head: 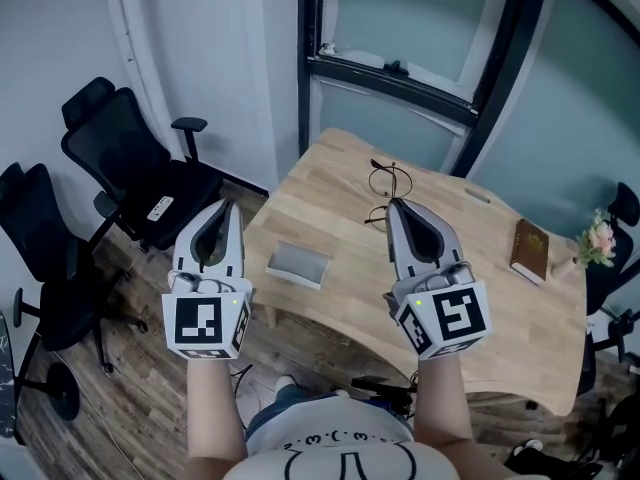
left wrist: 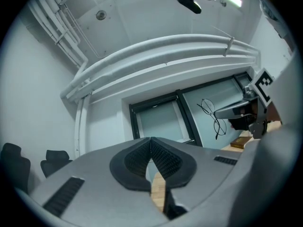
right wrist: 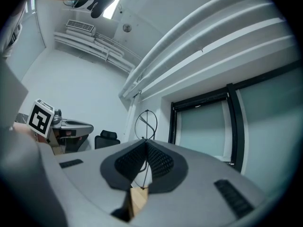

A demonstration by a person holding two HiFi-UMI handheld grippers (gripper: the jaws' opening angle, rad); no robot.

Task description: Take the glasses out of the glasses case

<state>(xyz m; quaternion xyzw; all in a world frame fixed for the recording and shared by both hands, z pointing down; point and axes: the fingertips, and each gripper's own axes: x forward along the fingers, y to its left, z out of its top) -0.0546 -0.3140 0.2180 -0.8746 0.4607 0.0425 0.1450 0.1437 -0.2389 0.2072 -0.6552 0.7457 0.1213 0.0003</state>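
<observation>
Here, the wooden table is the ground for the whole job, and we stand at its near edge with both forearms stretched forward over it. The black office chairs stand off to the left, well apart from the work, so we judge that they play no part. The grey glasses case lies flat on the table close to the near edge, between our two grippers as the head view shows them, and nothing touches it. It looks closed, although we cannot be sure from above. A brown book and a small bunch of flowers are at the right end, also apart. Our left gripper has its jaws brought together with nothing between them; we think it only waits, because the case needs no steadying now. Our right gripper has its jaws pressed together on the thin wire frame of the glasses, and one round lens stands above the jaw tips. The glasses hang in the air over the far part of the table, well clear of the case, so in our judgement the taking out is done and only a gentle putting down is left. Both grippers are side by side, pointing forward and a little upward, with the marker cubes turned toward us.
</observation>
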